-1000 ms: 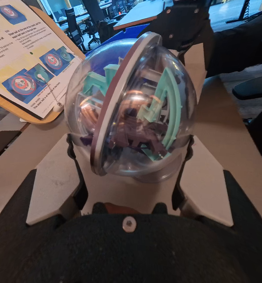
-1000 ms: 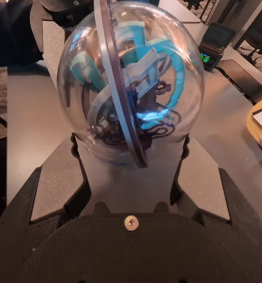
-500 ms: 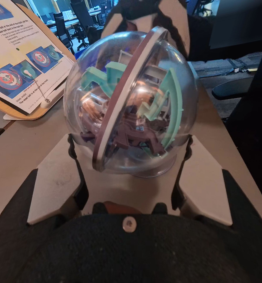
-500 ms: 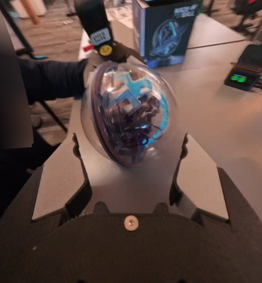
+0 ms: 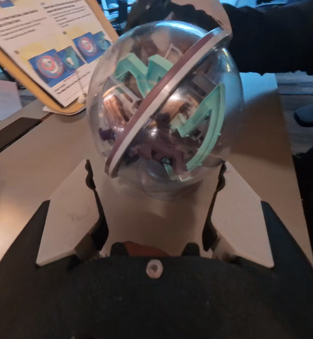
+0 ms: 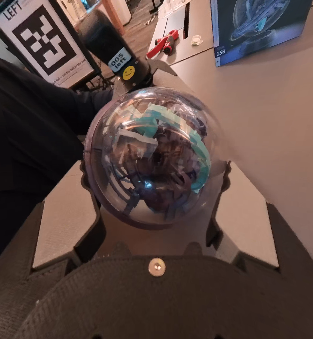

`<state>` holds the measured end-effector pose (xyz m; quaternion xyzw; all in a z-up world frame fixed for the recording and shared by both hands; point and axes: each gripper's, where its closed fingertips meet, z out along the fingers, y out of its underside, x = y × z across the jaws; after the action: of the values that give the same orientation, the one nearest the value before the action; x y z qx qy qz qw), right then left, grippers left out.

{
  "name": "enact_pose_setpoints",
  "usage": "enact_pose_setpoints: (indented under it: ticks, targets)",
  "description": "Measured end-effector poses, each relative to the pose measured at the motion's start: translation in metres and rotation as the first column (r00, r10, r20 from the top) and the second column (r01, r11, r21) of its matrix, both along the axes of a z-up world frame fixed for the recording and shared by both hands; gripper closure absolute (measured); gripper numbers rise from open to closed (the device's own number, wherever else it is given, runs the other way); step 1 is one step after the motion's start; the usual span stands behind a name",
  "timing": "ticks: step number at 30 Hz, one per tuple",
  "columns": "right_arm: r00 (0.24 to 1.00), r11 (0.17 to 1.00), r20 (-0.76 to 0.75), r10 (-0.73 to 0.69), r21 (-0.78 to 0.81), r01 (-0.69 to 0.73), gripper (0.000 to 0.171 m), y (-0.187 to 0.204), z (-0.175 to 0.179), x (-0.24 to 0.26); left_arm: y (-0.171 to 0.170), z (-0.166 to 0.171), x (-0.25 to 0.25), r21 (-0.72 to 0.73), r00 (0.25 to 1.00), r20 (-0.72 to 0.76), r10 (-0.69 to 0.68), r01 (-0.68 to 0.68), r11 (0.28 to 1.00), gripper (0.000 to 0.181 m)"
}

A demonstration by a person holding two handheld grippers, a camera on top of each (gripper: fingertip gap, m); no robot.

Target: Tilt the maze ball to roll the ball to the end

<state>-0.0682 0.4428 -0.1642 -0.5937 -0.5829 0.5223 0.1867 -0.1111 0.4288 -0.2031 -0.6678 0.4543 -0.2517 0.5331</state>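
Note:
The clear maze ball (image 5: 163, 102) with teal and purple tracks and a tilted grey-purple ring sits low over its clear stand (image 5: 157, 190) on the table. My left gripper (image 5: 155, 163) is open around its near side. The right fingertip (image 5: 223, 165) touches the shell and the left fingertip (image 5: 87, 163) stands a little apart. In the right wrist view the ball (image 6: 148, 156) sits deep between my right gripper's (image 6: 155, 163) fingers, with both tips against its shell. The left gripper (image 6: 126, 64) shows behind the ball. I cannot pick out the small steel ball.
An instruction sheet on a wooden board (image 5: 42, 45) leans at the left. A blue box (image 6: 262, 27), a red tool (image 6: 163, 44) and a marker board (image 6: 40, 38) stand beyond. A person's dark sleeve (image 6: 33, 119) is at the left. The table edge (image 5: 291, 146) drops off to the right.
My right gripper, which had drawn back from the ball, has closed in around it. The ball's ring has tilted further over. The ball has shifted right, off my left fingertip.

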Motion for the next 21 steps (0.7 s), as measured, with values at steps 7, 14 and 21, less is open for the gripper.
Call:
enact_pose_setpoints:
  ticks: [7,14,21]
  targets:
    - [1.000,1.000,0.015,-0.020,-0.006,0.021,0.030,0.001,-0.003,0.002,-0.025,-0.016,-0.009,-0.287,0.985,0.084,0.153,-0.124,0.950,0.071]
    - [0.983,0.995,0.164,0.083,-0.068,-0.073,0.022,0.000,-0.015,0.005,-0.016,-0.021,0.011,-0.278,0.977,0.052,0.209,-0.187,0.942,0.074]
    - [0.944,0.981,0.269,0.190,-0.096,-0.170,0.021,-0.003,-0.020,0.013,-0.014,-0.028,0.024,-0.291,0.977,0.002,0.215,-0.206,0.934,0.058]
